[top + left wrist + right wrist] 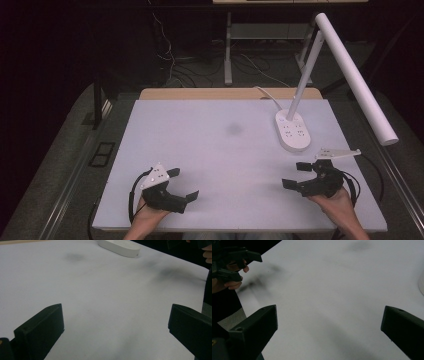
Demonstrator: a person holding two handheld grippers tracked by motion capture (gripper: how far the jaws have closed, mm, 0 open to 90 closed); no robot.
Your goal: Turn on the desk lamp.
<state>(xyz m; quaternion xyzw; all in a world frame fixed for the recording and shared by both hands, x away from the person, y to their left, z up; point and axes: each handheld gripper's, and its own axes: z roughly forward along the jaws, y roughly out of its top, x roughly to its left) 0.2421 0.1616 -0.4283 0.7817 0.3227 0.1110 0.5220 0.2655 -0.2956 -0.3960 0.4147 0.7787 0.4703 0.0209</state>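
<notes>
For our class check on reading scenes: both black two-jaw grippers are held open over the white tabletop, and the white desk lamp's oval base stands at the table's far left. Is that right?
Not quite. The white desk lamp's oval base stands at the far right, as the high view shows. The rest holds: the left gripper and right gripper are open over the white tabletop.

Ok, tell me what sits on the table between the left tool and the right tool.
Nothing: in the high view, the white table is bare between the left tool and the right tool, both open. The lamp base stands farther back.
</notes>
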